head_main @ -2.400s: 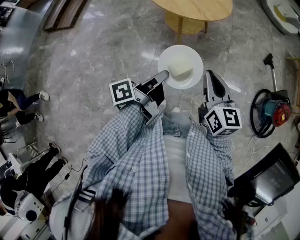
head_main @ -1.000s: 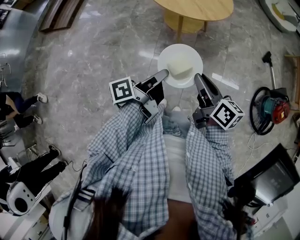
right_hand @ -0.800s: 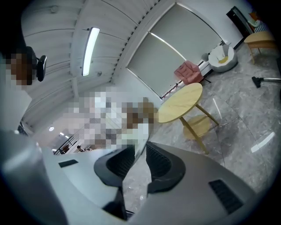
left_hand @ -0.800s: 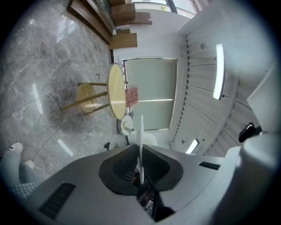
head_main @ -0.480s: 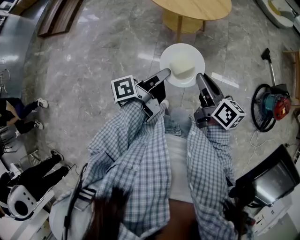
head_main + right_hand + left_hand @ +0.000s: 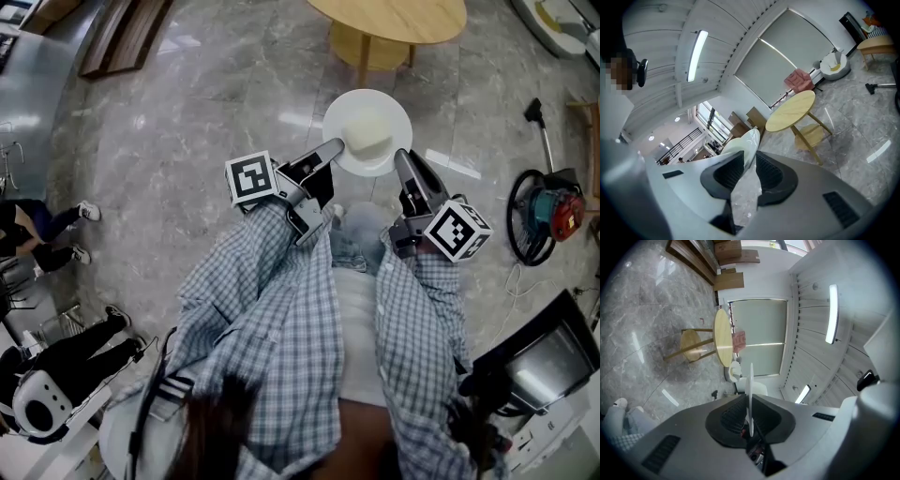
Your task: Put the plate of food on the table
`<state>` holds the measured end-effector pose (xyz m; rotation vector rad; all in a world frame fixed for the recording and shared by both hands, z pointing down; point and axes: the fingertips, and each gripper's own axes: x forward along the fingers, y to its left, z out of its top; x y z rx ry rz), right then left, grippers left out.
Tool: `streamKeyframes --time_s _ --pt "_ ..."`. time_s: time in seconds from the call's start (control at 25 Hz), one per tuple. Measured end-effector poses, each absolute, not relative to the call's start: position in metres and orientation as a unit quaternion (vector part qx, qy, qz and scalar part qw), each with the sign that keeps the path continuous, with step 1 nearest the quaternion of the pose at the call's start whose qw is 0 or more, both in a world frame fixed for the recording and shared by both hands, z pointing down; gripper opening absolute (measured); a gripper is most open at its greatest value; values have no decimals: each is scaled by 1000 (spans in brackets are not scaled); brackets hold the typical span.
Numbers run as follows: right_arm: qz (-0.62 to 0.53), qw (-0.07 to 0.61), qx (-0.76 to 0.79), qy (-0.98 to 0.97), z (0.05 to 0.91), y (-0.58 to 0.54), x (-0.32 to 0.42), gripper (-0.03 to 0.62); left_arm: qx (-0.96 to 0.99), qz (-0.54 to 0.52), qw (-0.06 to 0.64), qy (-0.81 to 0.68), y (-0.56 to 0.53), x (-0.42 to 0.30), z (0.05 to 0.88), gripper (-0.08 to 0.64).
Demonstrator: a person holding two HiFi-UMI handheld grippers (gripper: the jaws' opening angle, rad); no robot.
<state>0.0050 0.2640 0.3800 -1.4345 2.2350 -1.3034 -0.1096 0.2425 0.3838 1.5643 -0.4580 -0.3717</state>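
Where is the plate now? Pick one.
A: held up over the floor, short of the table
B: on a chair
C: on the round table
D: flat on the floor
A: the plate is gripped at its rim by the left gripper and the right gripper over the floor, with the table beyond it.

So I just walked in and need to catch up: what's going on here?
A person holds a white plate with a pale portion of food on it, using two hand-held grippers. The left gripper is clamped on the plate's near-left rim, the right gripper on its near-right rim. The plate hangs above the marble floor; the round wooden table lies ahead, and the plate is not on it yet.
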Motion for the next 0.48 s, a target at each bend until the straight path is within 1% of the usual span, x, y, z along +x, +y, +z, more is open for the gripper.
streamKeyframes --time_s 0.48 --pt "-452 93 -484 744 383 264 7 86 692 -158 674 -205 243 -107 385 29"
